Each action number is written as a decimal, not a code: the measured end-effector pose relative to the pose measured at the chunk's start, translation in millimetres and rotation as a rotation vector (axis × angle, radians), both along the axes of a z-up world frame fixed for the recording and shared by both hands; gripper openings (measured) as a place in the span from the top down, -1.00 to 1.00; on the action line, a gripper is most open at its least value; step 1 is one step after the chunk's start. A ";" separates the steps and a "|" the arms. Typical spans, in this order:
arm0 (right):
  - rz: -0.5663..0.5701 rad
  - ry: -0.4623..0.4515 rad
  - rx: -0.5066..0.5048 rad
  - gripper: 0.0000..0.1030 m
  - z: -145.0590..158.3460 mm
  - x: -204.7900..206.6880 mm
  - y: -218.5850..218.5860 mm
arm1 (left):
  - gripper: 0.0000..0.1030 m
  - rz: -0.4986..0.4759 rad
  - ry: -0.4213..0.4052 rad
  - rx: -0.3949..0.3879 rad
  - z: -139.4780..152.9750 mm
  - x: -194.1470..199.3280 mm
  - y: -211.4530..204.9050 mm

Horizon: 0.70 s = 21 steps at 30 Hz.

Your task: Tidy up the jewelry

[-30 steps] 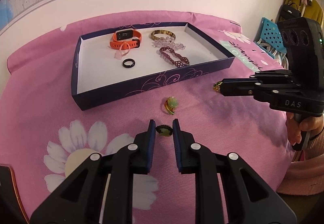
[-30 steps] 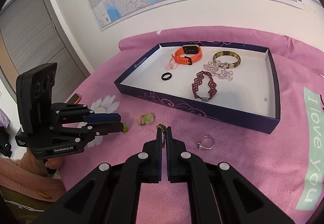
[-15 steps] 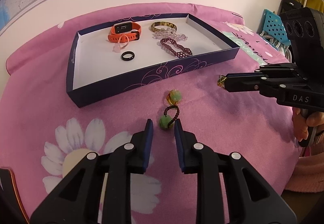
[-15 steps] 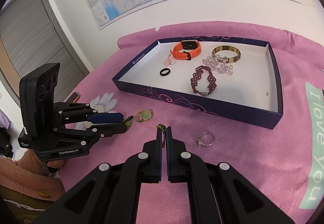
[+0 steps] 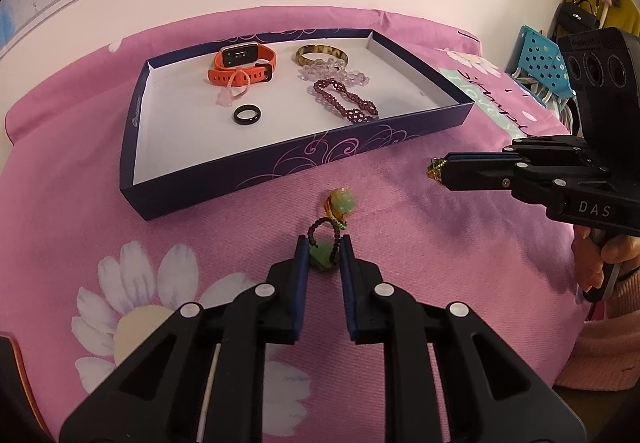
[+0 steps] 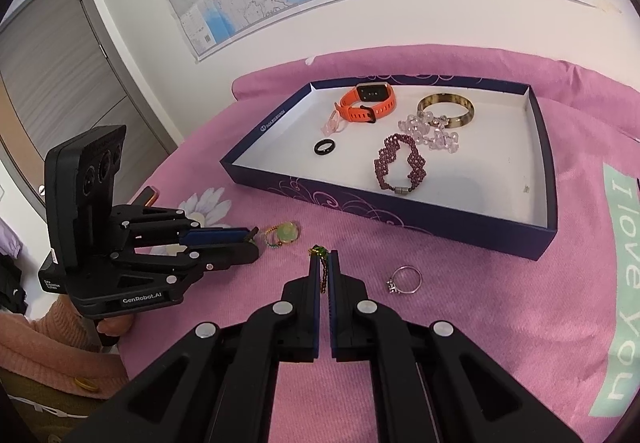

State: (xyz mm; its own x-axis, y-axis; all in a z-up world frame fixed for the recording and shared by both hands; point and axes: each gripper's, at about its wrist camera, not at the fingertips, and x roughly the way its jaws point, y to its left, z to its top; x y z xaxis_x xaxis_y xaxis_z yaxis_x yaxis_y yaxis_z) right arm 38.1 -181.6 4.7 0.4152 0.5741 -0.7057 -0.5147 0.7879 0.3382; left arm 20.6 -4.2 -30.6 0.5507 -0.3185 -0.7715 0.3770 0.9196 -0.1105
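Note:
My left gripper (image 5: 324, 245) has a small ring (image 5: 325, 259) between its blue pads: a green stone on a loop of dark beads, the loop standing up past the tips. Its jaws are closing and the pads press on the stone. A gold ring with a pale green ball (image 5: 340, 203) lies on the cloth just beyond. My right gripper (image 6: 325, 257) is shut on a gold and green trinket (image 6: 320, 251) with a fine chain, and hangs still above the cloth. A silver ring (image 6: 404, 280) lies to its right.
A navy box lid (image 5: 280, 163) serves as a tray on the pink flowered cloth. In it lie an orange watch (image 5: 242, 69), an amber bangle (image 5: 322, 54), a clear bead bracelet (image 5: 332, 71), a maroon bracelet (image 5: 346, 106), a black ring (image 5: 247, 115) and a pink ring.
The beaded ring lay flat at my left fingertips, then stood just ahead of them; now its green stone sits between the pads, which have narrowed. The right gripper has not moved.

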 end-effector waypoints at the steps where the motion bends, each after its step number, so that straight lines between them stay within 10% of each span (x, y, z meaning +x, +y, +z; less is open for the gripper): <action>1: 0.000 -0.001 0.002 0.95 0.9 0.7 -0.4 | 0.69 0.000 0.001 -0.003 0.5 -0.4 0.1; 21: -0.018 -0.066 0.015 0.95 24.0 17.9 -4.3 | 0.69 0.014 -0.091 -0.060 41.2 1.6 7.4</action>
